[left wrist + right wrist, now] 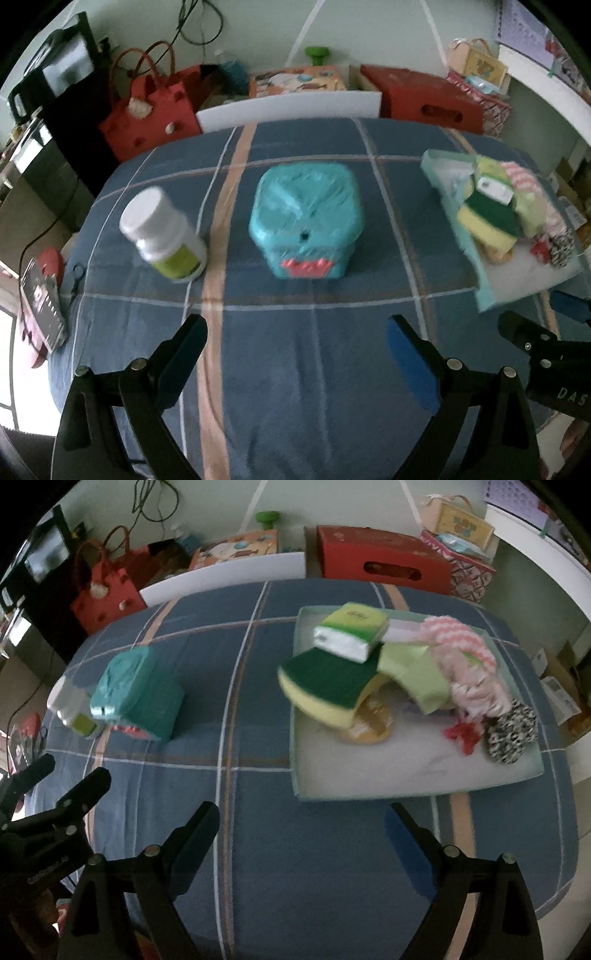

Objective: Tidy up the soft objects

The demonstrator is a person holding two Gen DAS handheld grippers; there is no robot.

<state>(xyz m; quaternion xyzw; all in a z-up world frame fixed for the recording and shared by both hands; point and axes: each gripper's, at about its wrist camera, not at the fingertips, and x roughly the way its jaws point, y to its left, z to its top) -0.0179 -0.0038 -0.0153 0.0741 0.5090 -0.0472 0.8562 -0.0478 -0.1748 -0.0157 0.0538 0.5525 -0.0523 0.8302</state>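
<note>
A shallow pale green tray (369, 790) lies on the blue checked cloth at the right and holds a green-and-yellow sponge (332, 686), a green tissue pack (351, 631), a light green cloth (413, 675), a pink cloth (465, 664) and a black-and-white ball (511, 731). The tray also shows in the left wrist view (491, 291). A teal wrapped pack (306, 218) sits mid-table, also in the right wrist view (136, 694). My left gripper (297, 343) is open and empty in front of it. My right gripper (303, 830) is open and empty before the tray.
A white bottle with a green label (164, 236) stands left of the teal pack. A phone-like card (40, 306) lies at the cloth's left edge. Red bags and boxes (421, 96) line the far side beyond a white board (288, 107).
</note>
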